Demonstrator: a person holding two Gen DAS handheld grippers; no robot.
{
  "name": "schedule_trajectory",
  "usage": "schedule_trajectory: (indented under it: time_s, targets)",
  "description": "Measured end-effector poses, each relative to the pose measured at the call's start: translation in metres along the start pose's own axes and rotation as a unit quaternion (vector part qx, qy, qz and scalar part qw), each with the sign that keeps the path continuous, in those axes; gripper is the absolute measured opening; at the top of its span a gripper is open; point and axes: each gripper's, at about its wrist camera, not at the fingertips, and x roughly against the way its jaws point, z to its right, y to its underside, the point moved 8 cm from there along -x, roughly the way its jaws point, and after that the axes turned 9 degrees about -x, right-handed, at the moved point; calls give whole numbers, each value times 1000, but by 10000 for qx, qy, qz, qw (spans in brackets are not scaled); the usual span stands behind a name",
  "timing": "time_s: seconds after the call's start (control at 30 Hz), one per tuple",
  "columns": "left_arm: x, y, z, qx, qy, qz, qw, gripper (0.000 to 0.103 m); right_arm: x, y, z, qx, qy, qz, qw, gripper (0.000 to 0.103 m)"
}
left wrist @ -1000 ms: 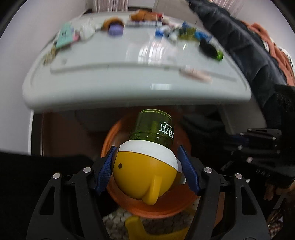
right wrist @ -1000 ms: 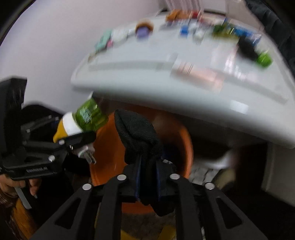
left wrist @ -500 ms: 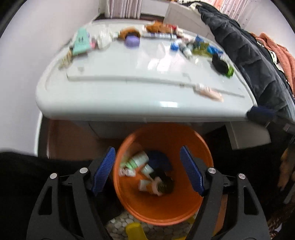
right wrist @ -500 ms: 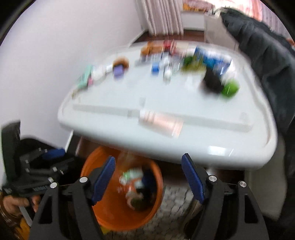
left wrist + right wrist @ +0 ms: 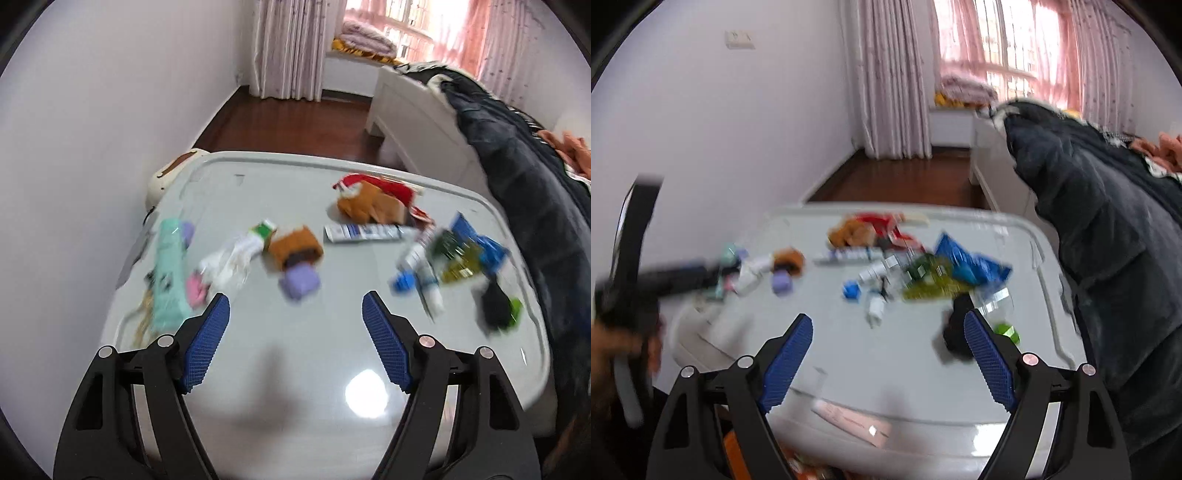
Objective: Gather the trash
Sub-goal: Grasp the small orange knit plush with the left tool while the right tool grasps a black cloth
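Both claws, left [image 5: 295, 314] and right [image 5: 888, 334], gape empty, the right's jaws just widened. Litter crowds the surface [image 5: 295, 369] beyond (all blurred); a dark coat [image 5: 1108, 240] hangs beside it.

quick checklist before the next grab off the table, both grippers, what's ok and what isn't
1. Left gripper empty, jaws apart: ok; they have just been opening, nothing between them.
2. Right gripper empty, jaws apart: ok; also just been opening.
3. Trash left on the table: ok; purple block, blue packet and black item lie there.
4. Purple block free to grasp: ok, bare table on its near side.
5. Sharp view for aiming: not ok, both wrist views are blurred.
6. Orange bin within sight: cannot tell, only a sliver shows under the table edge.
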Motion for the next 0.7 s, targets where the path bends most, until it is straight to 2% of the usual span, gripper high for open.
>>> schedule_trajectory:
  time_s: [0.13, 0.3, 0.37, 0.4, 0.43, 0.57, 0.7]
  targets:
    - [-60, -21, -7, 266, -208, -292, 9990, 73, -5, -1, 9, -176, -87, -95, 9998, 83]
    - [-110, -27, -13, 350, -455, -594, 9966, 73, -10, -3, 23, -487, -169, -230, 9984, 83]
    - [-122, -28, -14, 252, -568, -632, 9961, 64, -13, -2, 26, -507, -169, -277, 9982, 83]
    - [-122, -30, -13, 118, -639, -508, 9966, 45, -13, -2, 27, -477, -133, -281, 9984, 83]
    - [-122, -30, -9, 0, -549, -506, 9972, 38, -13, -3, 28, -458, -96, -271, 9985, 83]
    - [-99, -28, -1, 7, -291, -268, 9992, 34, -12, -5, 39, -545, -14, -258, 9982, 83]
    - [-48, -29, 18, -158, 64, 166, 9997, 34, -11, -10, 64, -786, 297, -217, 9962, 83]
